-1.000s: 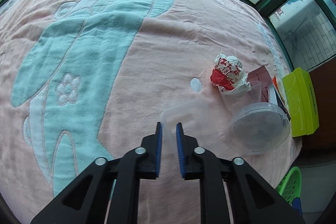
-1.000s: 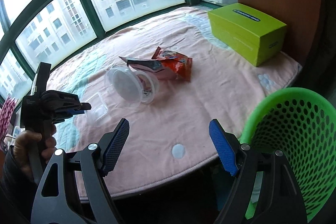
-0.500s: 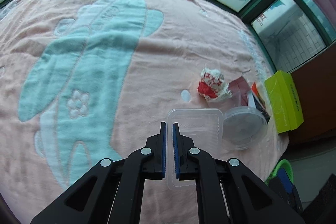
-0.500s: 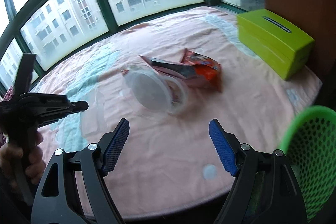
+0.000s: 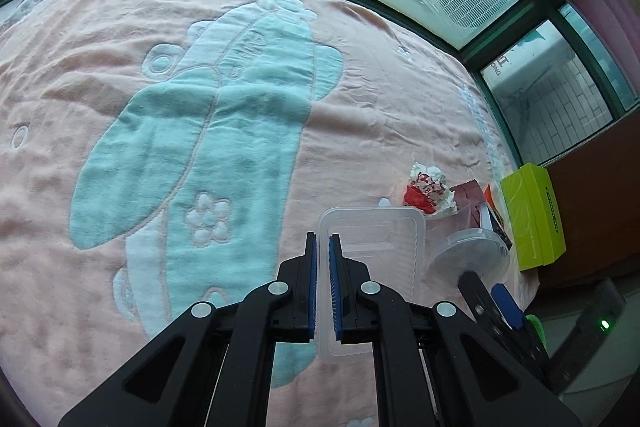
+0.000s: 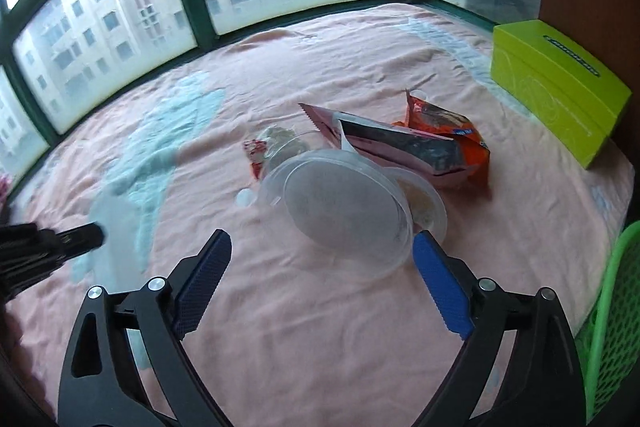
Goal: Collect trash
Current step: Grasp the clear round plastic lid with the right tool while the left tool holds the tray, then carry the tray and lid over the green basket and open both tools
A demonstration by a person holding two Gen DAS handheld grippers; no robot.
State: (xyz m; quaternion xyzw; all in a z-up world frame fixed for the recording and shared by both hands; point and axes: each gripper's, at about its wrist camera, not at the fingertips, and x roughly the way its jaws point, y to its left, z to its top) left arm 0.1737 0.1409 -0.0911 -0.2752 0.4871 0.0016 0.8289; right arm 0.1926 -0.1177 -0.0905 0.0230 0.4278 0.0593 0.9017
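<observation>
My left gripper (image 5: 322, 241) is shut on the left rim of a clear rectangular plastic tray (image 5: 376, 251), which hangs above the pink blanket (image 5: 360, 115). In the right wrist view the tray (image 6: 116, 227) is a blur beside that gripper (image 6: 80, 239). My right gripper (image 6: 322, 241) has its jaws opening wide just in front of a round clear container (image 6: 344, 211) lying on its side; the pads do not press on it. Behind it lie a crumpled red and white wrapper (image 6: 256, 151) and pink and orange snack bags (image 6: 420, 147).
A lime green box (image 6: 560, 83) stands at the blanket's right edge against a brown wall. A green mesh basket (image 6: 612, 327) sits below the bed's edge at the right. Windows with green frames ring the far side.
The left gripper closed on the clear tray's rim and lifted it off the blanket. The right gripper moved in from beside the basket toward the round container and its jaws spread wider.
</observation>
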